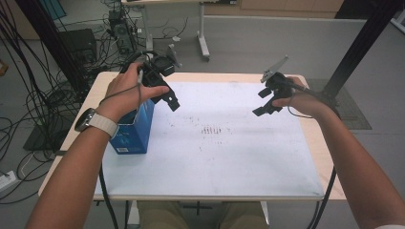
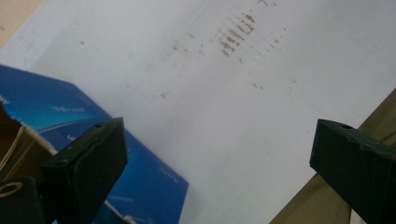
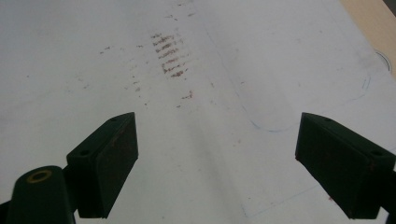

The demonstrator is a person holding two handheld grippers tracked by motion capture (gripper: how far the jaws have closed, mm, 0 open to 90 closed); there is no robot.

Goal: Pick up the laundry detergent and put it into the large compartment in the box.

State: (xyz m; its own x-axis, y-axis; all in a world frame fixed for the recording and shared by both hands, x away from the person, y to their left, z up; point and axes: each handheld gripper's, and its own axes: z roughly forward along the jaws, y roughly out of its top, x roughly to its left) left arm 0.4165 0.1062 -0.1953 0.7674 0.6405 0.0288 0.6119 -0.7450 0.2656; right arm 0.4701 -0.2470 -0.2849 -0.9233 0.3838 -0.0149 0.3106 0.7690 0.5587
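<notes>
Left hand-held gripper (image 1: 167, 93) hovers just above the top of the blue box (image 1: 136, 131), jaws spread wide and nothing between them; in the left gripper view the box (image 2: 140, 168) sits under the left-side jaw, its torn cardboard opening showing at 9 o'clock. Box stands upright at 9 o'clock on the white sheet (image 1: 215, 157) covering the table (image 1: 315, 138). Right hand-held gripper (image 1: 267, 102) is well apart at 2 o'clock, also released and empty, above the bare sheet with brownish smudges (image 3: 170, 56).
</notes>
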